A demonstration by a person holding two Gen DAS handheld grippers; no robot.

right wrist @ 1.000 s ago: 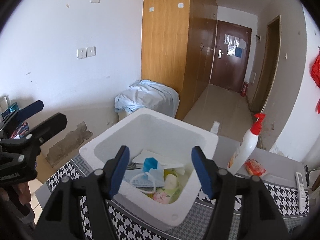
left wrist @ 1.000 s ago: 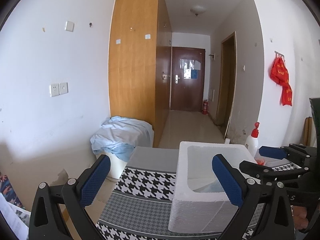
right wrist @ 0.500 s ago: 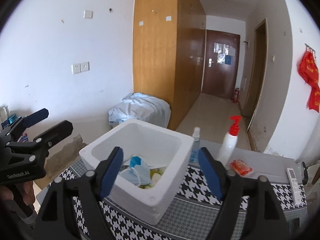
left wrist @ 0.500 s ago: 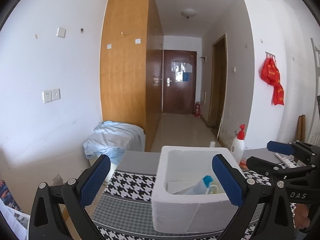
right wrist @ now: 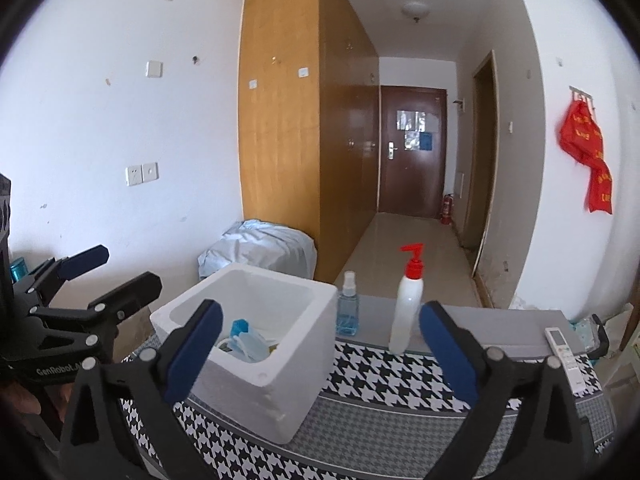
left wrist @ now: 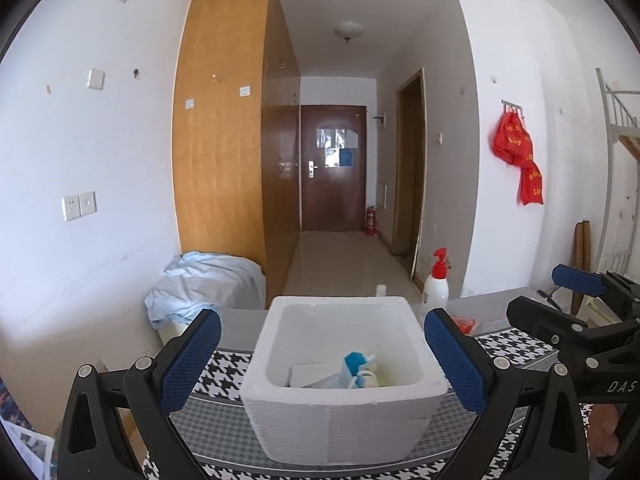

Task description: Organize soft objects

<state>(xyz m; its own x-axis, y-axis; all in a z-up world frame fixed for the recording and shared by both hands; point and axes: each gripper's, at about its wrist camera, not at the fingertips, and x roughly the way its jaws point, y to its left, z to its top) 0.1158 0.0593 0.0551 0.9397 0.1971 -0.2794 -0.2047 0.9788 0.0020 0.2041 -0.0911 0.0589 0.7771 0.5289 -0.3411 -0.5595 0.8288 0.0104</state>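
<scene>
A white foam box stands on the houndstooth table cloth; it also shows in the right wrist view. Inside lie soft items: blue face masks and a blue-capped piece. My left gripper is open and empty, held back from the box with its pads either side of it in view. My right gripper is open and empty, set back to the right of the box. Each gripper shows in the other's view, the right one and the left one.
A white pump bottle with red top, a small blue spray bottle and a remote stand on the table behind the box. An orange packet lies by the bottle. A blue-covered bin sits by the wall.
Both grippers have pulled back and up from the foam box, so it looks smaller and more of the table shows. Both stayed open and empty.
</scene>
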